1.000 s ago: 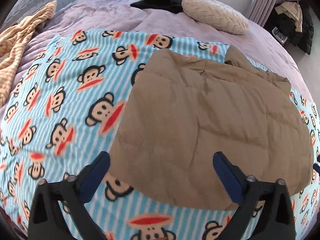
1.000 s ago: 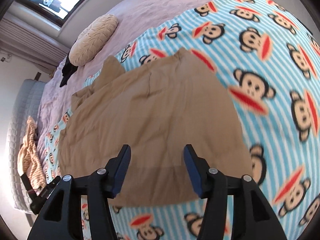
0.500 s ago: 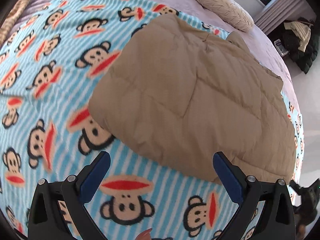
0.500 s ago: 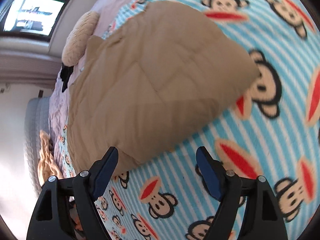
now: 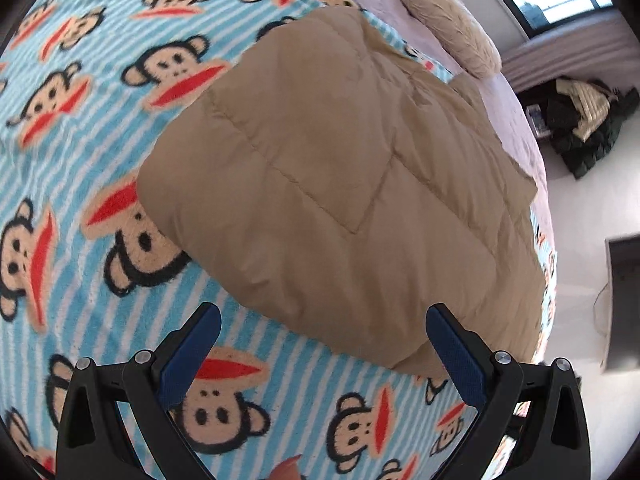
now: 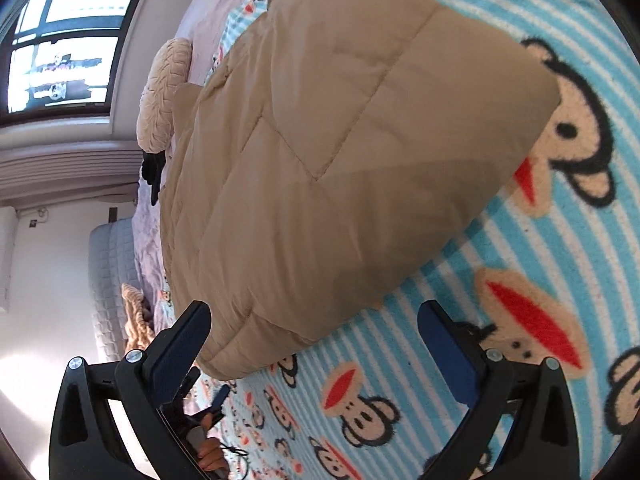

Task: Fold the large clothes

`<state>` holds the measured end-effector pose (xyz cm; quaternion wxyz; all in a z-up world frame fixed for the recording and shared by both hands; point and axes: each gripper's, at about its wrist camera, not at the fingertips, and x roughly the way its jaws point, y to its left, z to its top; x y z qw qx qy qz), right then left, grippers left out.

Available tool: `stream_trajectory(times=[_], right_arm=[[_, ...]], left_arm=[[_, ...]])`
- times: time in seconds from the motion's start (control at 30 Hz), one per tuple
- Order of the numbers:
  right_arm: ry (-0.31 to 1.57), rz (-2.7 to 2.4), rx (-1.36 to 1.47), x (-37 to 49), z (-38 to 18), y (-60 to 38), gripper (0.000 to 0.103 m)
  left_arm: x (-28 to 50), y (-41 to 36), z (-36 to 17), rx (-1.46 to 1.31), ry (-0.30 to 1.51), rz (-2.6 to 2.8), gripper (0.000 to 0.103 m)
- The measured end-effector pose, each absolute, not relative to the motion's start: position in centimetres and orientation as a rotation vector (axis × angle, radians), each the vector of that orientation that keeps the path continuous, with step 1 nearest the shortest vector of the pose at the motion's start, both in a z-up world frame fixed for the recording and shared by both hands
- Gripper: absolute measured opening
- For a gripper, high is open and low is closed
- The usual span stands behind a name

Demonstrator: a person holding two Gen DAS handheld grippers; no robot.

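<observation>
Right wrist view: right hand-held gripper (image 6: 314, 334) jaws opening wide, nothing pinched; folded tan quilted jacket's (image 6: 340, 152) near edge sits just ahead btwn the blue pads. Left hand-held gripper (image 5: 322, 336) also spread, empty, near jacket's corner. Jacket lies on monkey-print blanket (image 5: 80, 128) on bed, w/ cream pillow (image 5: 448, 20) beyond.

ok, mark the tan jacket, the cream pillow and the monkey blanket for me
tan jacket (image 5: 340, 184): left wrist view, middle of the quilted panel.
cream pillow (image 5: 448, 20): left wrist view, middle of its top.
monkey blanket (image 6: 520, 312): right wrist view, a monkey's red mouth.
</observation>
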<state>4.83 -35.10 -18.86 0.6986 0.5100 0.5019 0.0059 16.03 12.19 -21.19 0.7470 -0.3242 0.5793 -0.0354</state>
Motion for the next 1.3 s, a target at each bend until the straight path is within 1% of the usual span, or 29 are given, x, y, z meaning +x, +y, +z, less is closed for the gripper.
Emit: stream_trajectory(times=[0.23,0.33,0.47,0.6,0.63,0.67,0.7,0.73,0.77,0.8,0.83,0.93,1.13,1.3], right_arm=[[1.052,0.053,1.229,5.5,-19.6,-35.6,0.103],[1.028,0.08,1.273,6.4,-20.3,-35.5,0.103],[1.0,0.139,1.324,8.5,-21.8,-34.8,0.103],[0.985,0.144,1.333,10.4,-22.9,-34.4,0.103],[0.981,0.141,1.342,10.7,-23.0,-34.4,0.103],[0.986,0.139,1.359,10.8,-23.1,-34.4,0.103],[0.99,0.132,1.374,10.8,-23.0,-34.5,0.096],[1.003,0.119,1.378,10.8,-23.0,-34.6,0.067],[1.031,0.104,1.38,10.6,-23.2,-34.7,0.052],[1.033,0.113,1.405,10.5,-23.3,-34.8,0.039],[1.021,0.123,1.417,10.3,-23.2,-34.9,0.031],[1.013,0.165,1.394,10.1,-22.0,-34.9,0.023],[1.044,0.274,1.359,8.2,-20.2,-34.8,0.022],[1.09,0.277,1.352,3.5,-19.8,-34.0,0.022]], left_arm=[[16.7,13.3,-24.0,-0.887,1.266,-0.088,0.103],[18.3,12.9,-25.0,-0.973,1.222,-0.139,0.103],[20.6,12.1,-25.3,-0.993,1.17,-0.156,0.103],[22.7,12.0,-26.9,-1.024,1.149,-0.102,0.102],[22.9,12.0,-26.9,-1.026,1.14,-0.088,0.092],[23.1,12.2,-26.9,-1.009,1.136,-0.067,0.068],[23.2,12.2,-26.5,-0.986,1.128,-0.071,0.054],[23.2,12.3,-26.3,-0.984,1.121,-0.084,0.035],[23.2,12.2,-25.5,-0.962,1.109,-0.098,0.025],[23.1,12.0,-24.7,-0.922,1.101,-0.103,0.022],[23.1,11.6,-23.5,-0.86,1.09,-0.111,0.02],[22.6,10.7,-20.4,-0.746,1.041,-0.136,0.018],[19.3,11.0,-16.5,-0.707,0.988,-0.163,0.018],[12.1,12.3,-15.9,-0.669,1.042,-0.174,0.018]])
